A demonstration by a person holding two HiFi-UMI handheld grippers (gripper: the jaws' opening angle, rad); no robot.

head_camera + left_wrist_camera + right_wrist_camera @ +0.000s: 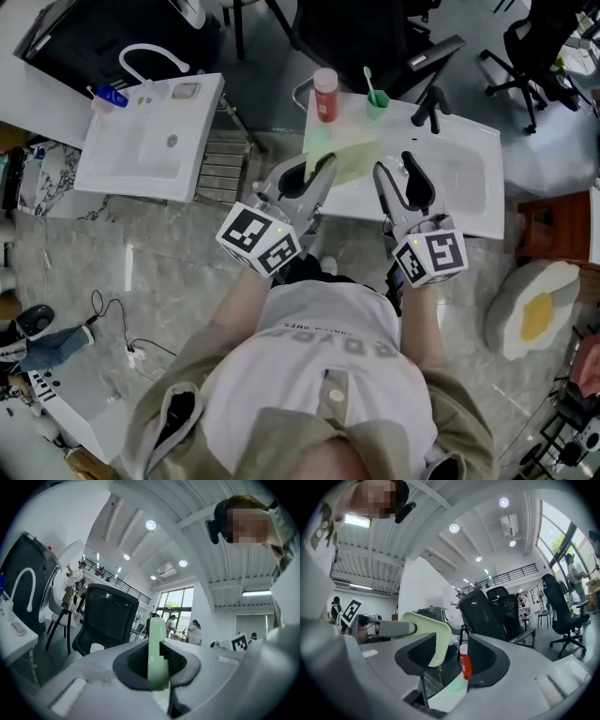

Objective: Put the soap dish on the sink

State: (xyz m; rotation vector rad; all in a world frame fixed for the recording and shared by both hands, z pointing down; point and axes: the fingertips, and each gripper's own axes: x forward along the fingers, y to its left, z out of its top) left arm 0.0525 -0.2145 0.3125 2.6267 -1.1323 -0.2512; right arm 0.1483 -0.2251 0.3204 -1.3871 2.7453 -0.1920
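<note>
The soap dish (345,156) is a flat pale green tray, and my left gripper (322,171) is shut on its near edge. It hangs over the left end of the white sink (469,178), just in front of the red bottle (325,95). In the left gripper view the soap dish (157,654) shows edge-on, pinched between the pads. My right gripper (395,165) stands open beside the dish, over the sink's front rim, with nothing between its jaws. The right gripper view shows the soap dish (427,637) to the left and the red bottle (465,662) ahead.
A green cup (377,100) with a toothbrush and a black faucet (427,107) stand at the back of the sink. A second white sink (122,159) with a white faucet sits to the left. Office chairs (534,47) stand behind, and an egg-shaped cushion (531,309) lies on the floor at the right.
</note>
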